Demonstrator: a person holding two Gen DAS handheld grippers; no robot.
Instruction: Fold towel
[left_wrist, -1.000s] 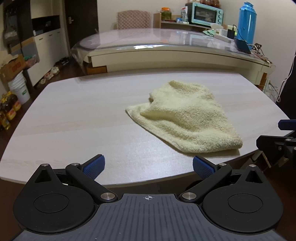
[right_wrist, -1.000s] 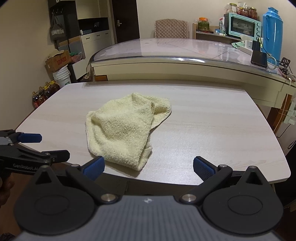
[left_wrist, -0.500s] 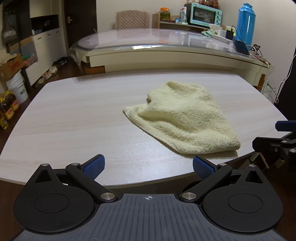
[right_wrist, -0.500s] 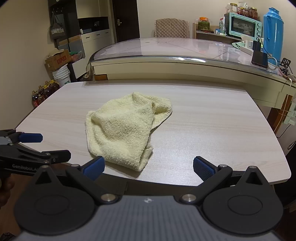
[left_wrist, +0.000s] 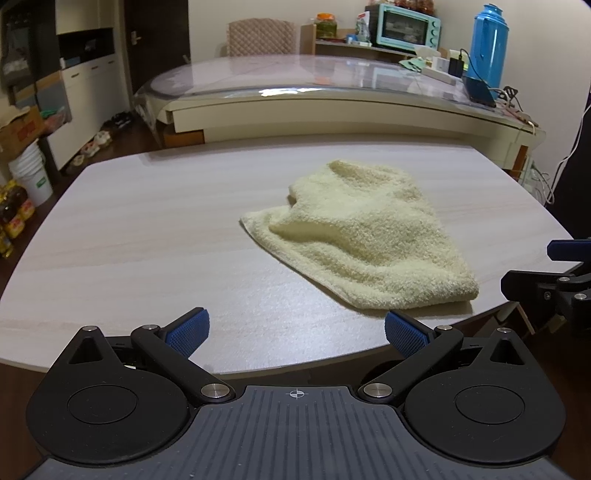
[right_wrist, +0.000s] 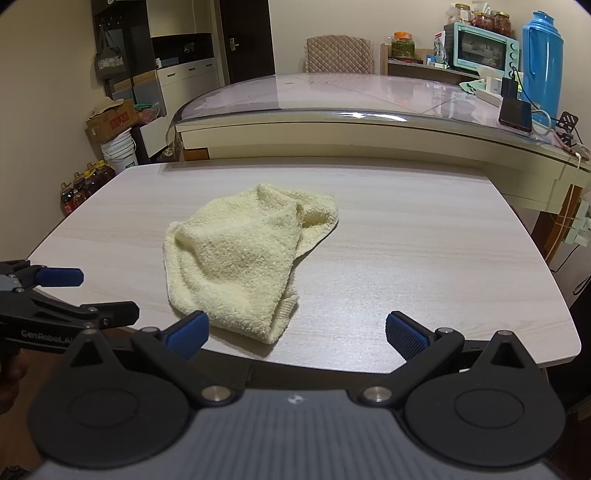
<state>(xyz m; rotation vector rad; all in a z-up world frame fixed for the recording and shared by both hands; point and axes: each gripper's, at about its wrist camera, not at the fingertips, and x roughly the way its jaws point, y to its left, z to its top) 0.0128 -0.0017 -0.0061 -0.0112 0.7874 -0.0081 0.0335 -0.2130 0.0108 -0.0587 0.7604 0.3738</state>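
Observation:
A pale yellow terry towel (left_wrist: 365, 236) lies crumpled on the light wood table (left_wrist: 147, 236), its near end close to the front edge. In the right wrist view the same towel (right_wrist: 243, 258) sits left of centre on the table (right_wrist: 424, 258). My left gripper (left_wrist: 295, 330) hovers at the table's front edge, open, with nothing between its blue pads, left of the towel's near end. My right gripper (right_wrist: 297, 328) is open too, just in front of the towel's near end. Each gripper shows at the edge of the other's view: the right one (left_wrist: 554, 273), the left one (right_wrist: 74, 295).
Behind the table stands a long glass-topped counter (right_wrist: 369, 107) with a blue thermos (right_wrist: 541, 62), a phone and cables. A teal toaster oven (right_wrist: 480, 46) and jars sit further back. A bucket, boxes and bottles (right_wrist: 81, 184) crowd the floor at left.
Both grippers have crept slightly forward toward the table, so the towel looks a little nearer. The towel itself has not moved and both grippers stay open.

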